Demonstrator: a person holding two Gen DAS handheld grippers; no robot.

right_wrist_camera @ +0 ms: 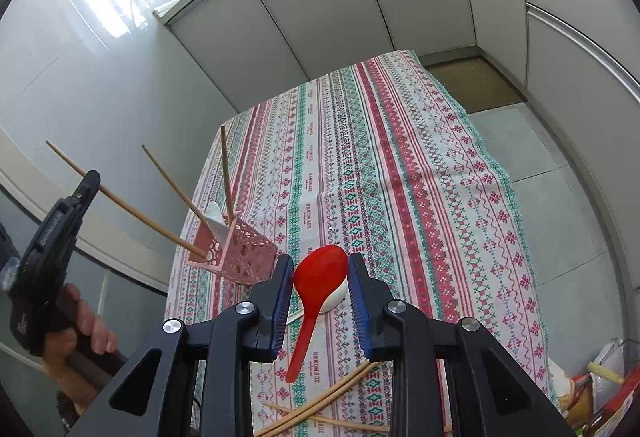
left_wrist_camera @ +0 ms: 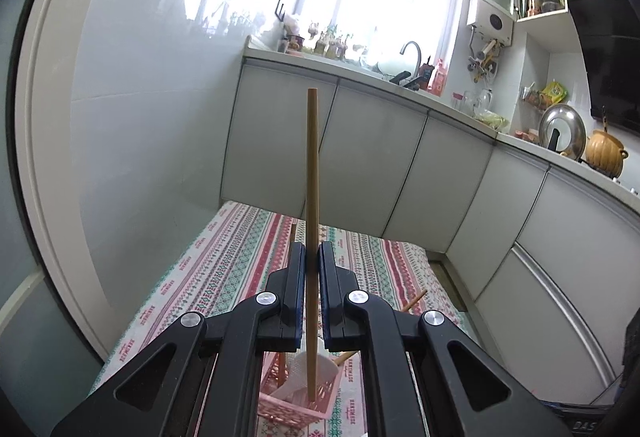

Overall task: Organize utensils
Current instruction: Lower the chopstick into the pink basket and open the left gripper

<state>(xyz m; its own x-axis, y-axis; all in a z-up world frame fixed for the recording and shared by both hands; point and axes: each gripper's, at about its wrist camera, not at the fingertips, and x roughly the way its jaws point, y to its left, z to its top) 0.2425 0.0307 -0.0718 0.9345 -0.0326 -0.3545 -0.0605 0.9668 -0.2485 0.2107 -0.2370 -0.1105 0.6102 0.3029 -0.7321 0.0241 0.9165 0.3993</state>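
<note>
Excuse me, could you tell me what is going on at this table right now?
A person is sorting utensils with a pair of tongs in each hand. The left tongs are shut on a wooden chopstick, held over the pink basket, which already holds two chopsticks and a white spoon. The right tongs grip a red spoon by its bowl above the striped tablecloth. More chopsticks lie loose on the cloth, not yet sorted.
</note>
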